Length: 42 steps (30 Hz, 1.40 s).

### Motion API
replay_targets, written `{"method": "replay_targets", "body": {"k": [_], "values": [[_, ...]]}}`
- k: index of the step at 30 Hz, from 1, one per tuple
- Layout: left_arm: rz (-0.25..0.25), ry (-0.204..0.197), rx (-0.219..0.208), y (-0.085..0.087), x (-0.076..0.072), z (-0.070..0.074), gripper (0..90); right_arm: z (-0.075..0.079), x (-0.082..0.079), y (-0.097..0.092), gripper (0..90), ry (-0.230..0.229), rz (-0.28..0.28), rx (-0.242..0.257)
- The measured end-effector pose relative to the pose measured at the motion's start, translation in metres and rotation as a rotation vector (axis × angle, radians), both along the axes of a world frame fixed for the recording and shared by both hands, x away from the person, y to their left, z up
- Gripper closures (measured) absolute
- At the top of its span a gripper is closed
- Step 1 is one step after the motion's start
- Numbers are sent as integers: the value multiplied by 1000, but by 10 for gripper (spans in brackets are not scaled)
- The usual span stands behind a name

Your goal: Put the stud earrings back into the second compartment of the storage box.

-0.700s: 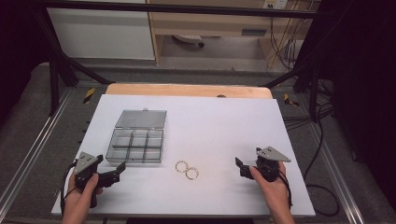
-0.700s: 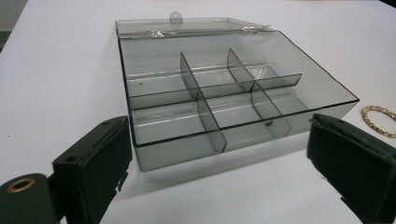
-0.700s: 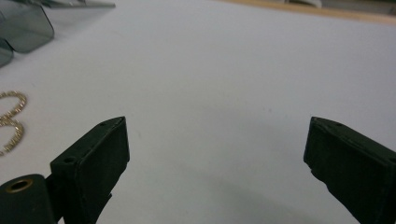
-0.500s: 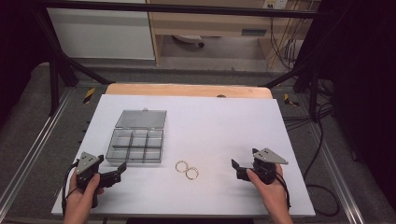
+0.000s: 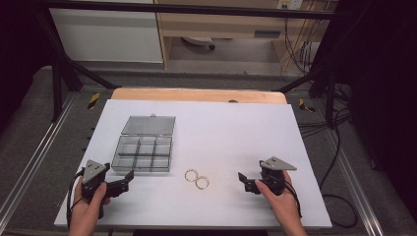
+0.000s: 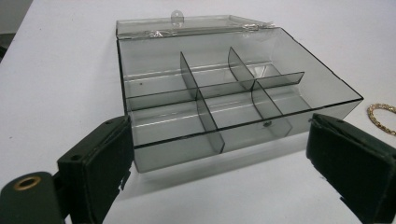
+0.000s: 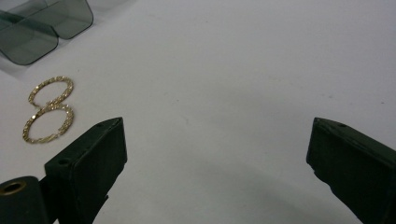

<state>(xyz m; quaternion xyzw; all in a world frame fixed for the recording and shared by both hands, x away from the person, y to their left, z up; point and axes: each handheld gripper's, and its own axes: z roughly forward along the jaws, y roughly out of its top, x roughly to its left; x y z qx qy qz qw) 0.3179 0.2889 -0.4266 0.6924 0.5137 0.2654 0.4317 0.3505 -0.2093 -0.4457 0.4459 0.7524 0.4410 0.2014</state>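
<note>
Compared with a moment ago: right gripper [image 5: 250,183] slid a little toward the middle of the table, closer to the gold rings [image 5: 196,179]. Left gripper [image 5: 125,181] in about the same spot near the front left corner. Rings and clear box [image 5: 143,153] not moved.

Both tools with jaws wide apart, nothing between them. In the left gripper view, black jaws spread on either side of the front of the box, not touching it. In the right gripper view, jaws spread over bare white table [image 7: 224,84], with the rings [image 7: 48,110] off to the left, apart from the jaws.

Two gold rings lying flat on the white table [image 5: 221,132], touching each other like a figure eight. In the high view, pair stretched on a slant, from upper left to lower right. Placed between the two grippers, just to the right of the box's front corner, near but not touching it. One ring [image 6: 383,116] peeking in at the right edge of the left gripper view.

Box open, with lid [image 5: 148,125] laid flat behind it, away from the person. Six little rooms inside, all looking empty. Long side of the box running left to right across the table.
</note>
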Motion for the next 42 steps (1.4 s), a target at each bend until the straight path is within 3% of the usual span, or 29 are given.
{"method": "replay_targets", "body": {"k": [7, 11, 12, 15, 16, 23, 24, 31, 33, 35, 42], "values": [[-6, 7, 2, 1, 0, -1, 82, -3, -2, 19, 97, 54, 64, 3], [-10, 12, -5, 2, 0, -1, 82, 1, -4, 31, 150, 58, 92, -5], [-11, 13, -6, 2, 0, -1, 82, 4, -4, 40, 206, 55, 101, 2], [-8, 15, -4, 1, 1, -2, 82, 5, -4, 50, 265, 64, 113, 15], [-10, 17, -2, 1, 1, -2, 83, 4, -3, 60, 338, 61, 133, 11], [-16, 22, 2, 0, 1, -2, 85, 2, 1, 85, 517, 76, 191, -1], [-14, 22, 0, 0, 1, -2, 86, 1, 1, 92, 600, 62, 191, -11], [-14, 25, 6, 0, 1, -2, 87, -8, 4, 107, 711, 83, 215, -21], [-10, 27, 3, 0, 2, -3, 86, -11, 5, 114, 740, 87, 234, -54], [-6, 28, 3, 1, 1, -3, 86, -14, 6, 116, 758, 83, 230, -79], [-14, 29, 4, 0, 2, -3, 86, -16, 5, 116, 869, 83, 268, -90]]}}
